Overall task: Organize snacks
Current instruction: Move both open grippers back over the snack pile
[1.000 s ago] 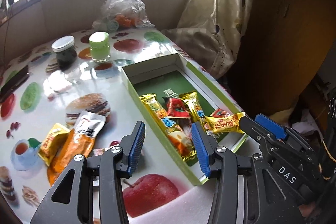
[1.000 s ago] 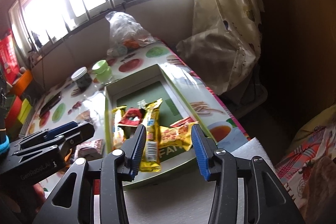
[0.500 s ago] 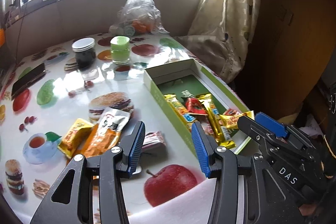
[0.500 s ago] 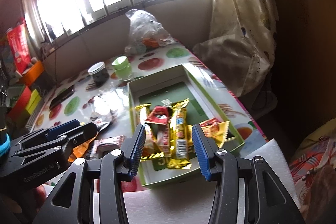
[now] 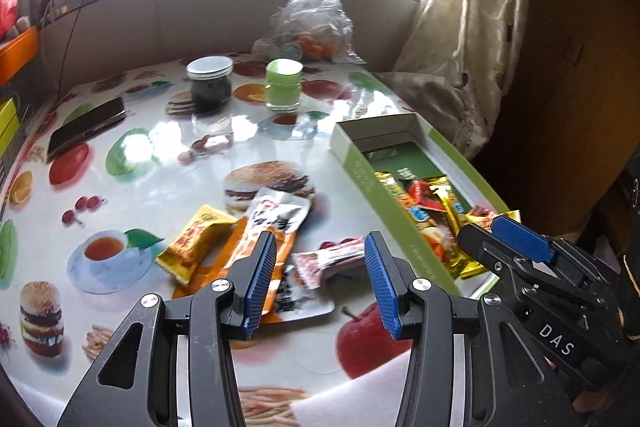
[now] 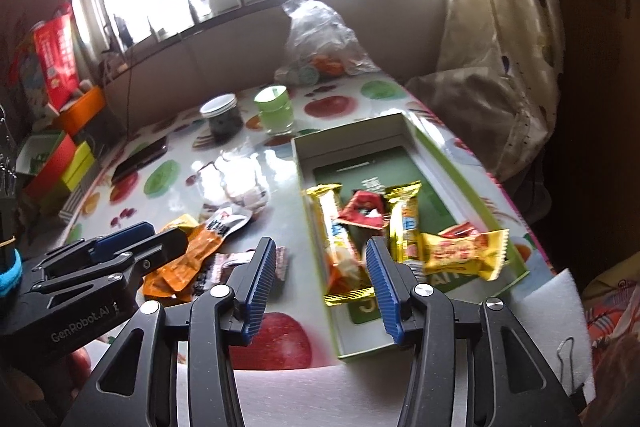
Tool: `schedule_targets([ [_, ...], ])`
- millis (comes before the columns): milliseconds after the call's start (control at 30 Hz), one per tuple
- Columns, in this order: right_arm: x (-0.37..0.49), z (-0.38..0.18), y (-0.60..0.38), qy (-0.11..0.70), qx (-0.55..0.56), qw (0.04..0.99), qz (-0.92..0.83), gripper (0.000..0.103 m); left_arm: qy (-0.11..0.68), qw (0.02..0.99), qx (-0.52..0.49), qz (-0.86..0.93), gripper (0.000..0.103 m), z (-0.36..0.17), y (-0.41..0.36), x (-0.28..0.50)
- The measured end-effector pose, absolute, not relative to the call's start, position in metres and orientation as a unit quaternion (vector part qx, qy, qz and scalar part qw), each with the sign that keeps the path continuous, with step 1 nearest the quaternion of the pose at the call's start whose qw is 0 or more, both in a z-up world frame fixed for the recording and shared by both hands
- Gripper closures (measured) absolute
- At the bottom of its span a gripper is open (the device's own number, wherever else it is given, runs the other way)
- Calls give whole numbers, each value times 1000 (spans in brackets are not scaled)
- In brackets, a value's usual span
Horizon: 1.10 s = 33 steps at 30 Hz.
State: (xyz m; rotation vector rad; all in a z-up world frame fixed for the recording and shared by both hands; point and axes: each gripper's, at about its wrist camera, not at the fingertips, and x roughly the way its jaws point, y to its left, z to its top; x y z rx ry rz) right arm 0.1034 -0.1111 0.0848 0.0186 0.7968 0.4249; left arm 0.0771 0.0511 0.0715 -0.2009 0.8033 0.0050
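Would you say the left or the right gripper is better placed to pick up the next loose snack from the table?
Left, probably. The left gripper is open and empty, with the pink snack packet between its fingers' line of sight. The right gripper, also open, faces the green box instead.

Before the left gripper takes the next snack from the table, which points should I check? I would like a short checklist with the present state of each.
1. Left gripper open and empty: ok, blue pads apart, nothing between them.
2. Right gripper empty and out of the way: ok, open, hovering at the near end of the green box.
3. Snacks left on the table: ok, yellow packet, orange-white pouch and small pink packet lie outside the box.
4. Target free to grasp: cannot tell, the packets overlap in a pile.
5. Room in the box: ok, its far half is bare.
6. Jars clear of the path: ok, far behind the pile.
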Motion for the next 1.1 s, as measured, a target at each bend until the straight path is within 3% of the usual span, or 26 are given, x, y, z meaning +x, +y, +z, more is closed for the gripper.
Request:
schedule_targets([
  [433, 111, 62, -57, 416, -43, 872, 253, 52, 397, 907, -133, 53, 56, 52, 107, 60],
  [833, 119, 38, -12, 421, -204, 820, 330, 51, 409, 896, -155, 75, 56, 36, 137, 55],
  [1100, 133, 24, -3, 436, -240, 801, 334, 50, 416, 892, -159, 77, 56, 29, 146, 58],
])
